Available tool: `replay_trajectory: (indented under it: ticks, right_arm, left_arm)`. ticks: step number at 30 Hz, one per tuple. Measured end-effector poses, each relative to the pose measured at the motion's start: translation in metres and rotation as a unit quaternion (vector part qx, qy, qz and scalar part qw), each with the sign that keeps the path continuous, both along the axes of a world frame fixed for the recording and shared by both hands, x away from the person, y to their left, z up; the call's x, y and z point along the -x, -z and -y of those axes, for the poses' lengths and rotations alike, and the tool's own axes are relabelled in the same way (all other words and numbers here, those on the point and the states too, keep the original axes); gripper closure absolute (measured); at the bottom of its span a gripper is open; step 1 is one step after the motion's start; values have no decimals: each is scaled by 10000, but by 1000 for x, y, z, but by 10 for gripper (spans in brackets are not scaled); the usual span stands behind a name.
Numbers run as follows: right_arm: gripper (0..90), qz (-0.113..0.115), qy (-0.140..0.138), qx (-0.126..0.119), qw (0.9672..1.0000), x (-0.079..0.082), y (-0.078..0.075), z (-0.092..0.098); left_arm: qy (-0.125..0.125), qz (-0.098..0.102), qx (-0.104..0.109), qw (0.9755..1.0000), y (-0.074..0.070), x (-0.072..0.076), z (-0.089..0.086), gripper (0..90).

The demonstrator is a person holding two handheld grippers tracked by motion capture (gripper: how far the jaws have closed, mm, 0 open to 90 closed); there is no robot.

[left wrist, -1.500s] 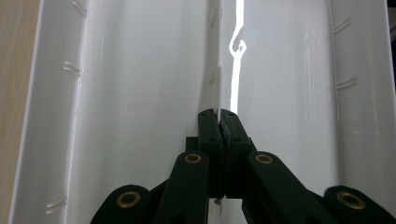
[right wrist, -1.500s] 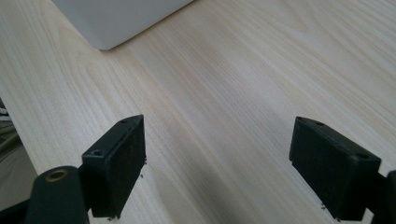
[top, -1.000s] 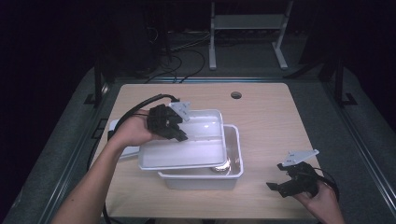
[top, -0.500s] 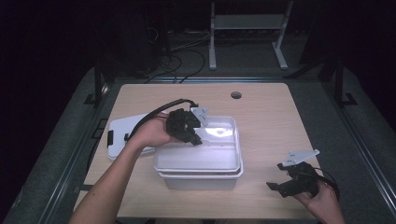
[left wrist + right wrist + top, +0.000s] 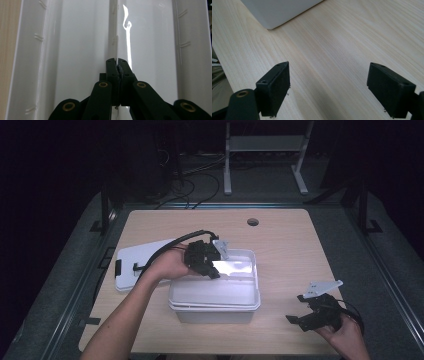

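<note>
Nesting the upper white tub point(image 5: 220, 287) squarely into the lower tub point(image 5: 215, 314) at mid-bench, I keep my left hand-held gripper point(image 5: 212, 265) clamped on its far rim, lowering level. My right hand-held gripper point(image 5: 312, 312) waits, jaws apart, over the bench point(image 5: 290, 245).

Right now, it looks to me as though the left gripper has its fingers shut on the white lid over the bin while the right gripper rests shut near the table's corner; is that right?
Not quite: the right gripper is open, its fingers wide apart over bare table, as the right gripper view shows. The left gripper is indeed shut on the white lid over the bin.
</note>
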State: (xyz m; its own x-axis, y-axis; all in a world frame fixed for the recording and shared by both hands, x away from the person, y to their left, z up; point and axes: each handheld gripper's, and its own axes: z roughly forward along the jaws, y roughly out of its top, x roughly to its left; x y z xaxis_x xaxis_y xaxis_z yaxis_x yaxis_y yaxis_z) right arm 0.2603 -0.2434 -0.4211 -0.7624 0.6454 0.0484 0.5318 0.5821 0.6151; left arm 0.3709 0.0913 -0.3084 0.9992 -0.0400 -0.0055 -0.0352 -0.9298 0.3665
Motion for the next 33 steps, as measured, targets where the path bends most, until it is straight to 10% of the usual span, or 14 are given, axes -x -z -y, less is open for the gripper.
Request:
replay_trajectory:
  ticks: [15, 24, 33]
  right_arm:
    - [182, -35, -13, -1, 10000, 0, 1, -1]
    - [183, -49, -36, 14, 10000, -1, 2, -2]
    - [182, -59, 1, 18, 10000, 0, 2, -1]
  left_arm:
    - [33, -88, -170, 9998, 9, -2, 3, 885]
    - [-41, -185, 64, 9998, 14, -2, -3, 848]
    - [-201, 39, 594, 9980, -14, 1, -34, 707]
